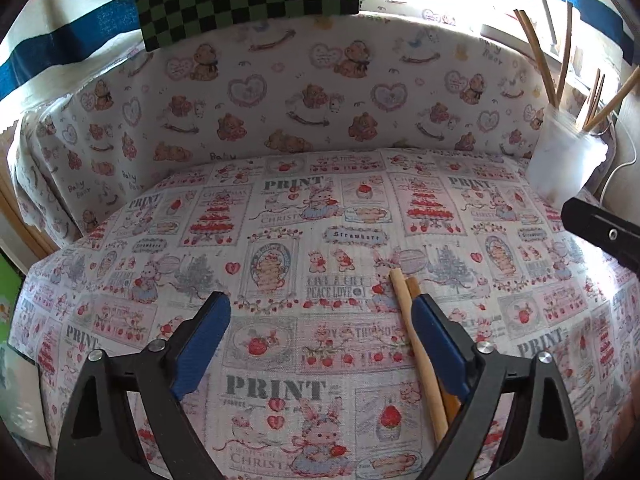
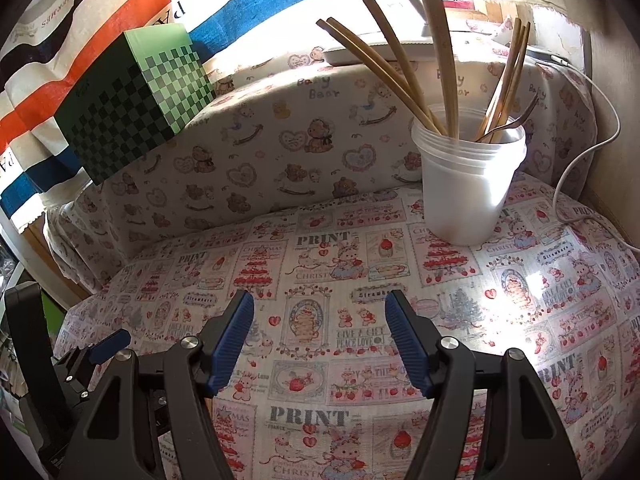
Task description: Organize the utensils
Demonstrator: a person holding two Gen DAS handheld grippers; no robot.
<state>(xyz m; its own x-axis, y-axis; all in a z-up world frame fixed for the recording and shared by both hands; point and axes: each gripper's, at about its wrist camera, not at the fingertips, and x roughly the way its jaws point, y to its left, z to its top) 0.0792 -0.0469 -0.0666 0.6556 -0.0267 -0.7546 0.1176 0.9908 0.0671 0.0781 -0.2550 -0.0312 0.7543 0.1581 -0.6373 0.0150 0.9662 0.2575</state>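
Two wooden utensil handles (image 1: 416, 340) lie side by side on the printed tablecloth (image 1: 280, 240). My left gripper (image 1: 320, 340) is open over them; they sit between its jaws, close against the right blue pad (image 1: 440, 344), with the left pad well apart. A translucent white cup (image 2: 468, 184) stands at the back right and holds several wooden utensils (image 2: 436, 52) and a dark metal one. My right gripper (image 2: 320, 340) hangs open in front of the cup with nothing between its fingers. The cup (image 1: 564, 160) also shows in the left wrist view at the far right.
A green checkered box (image 2: 132, 108) rests on the bear-print padded back wall (image 2: 280, 140). A white cable (image 2: 592, 140) runs down the right side beside the cup. Part of the left gripper (image 2: 108, 344) shows at the lower left of the right wrist view.
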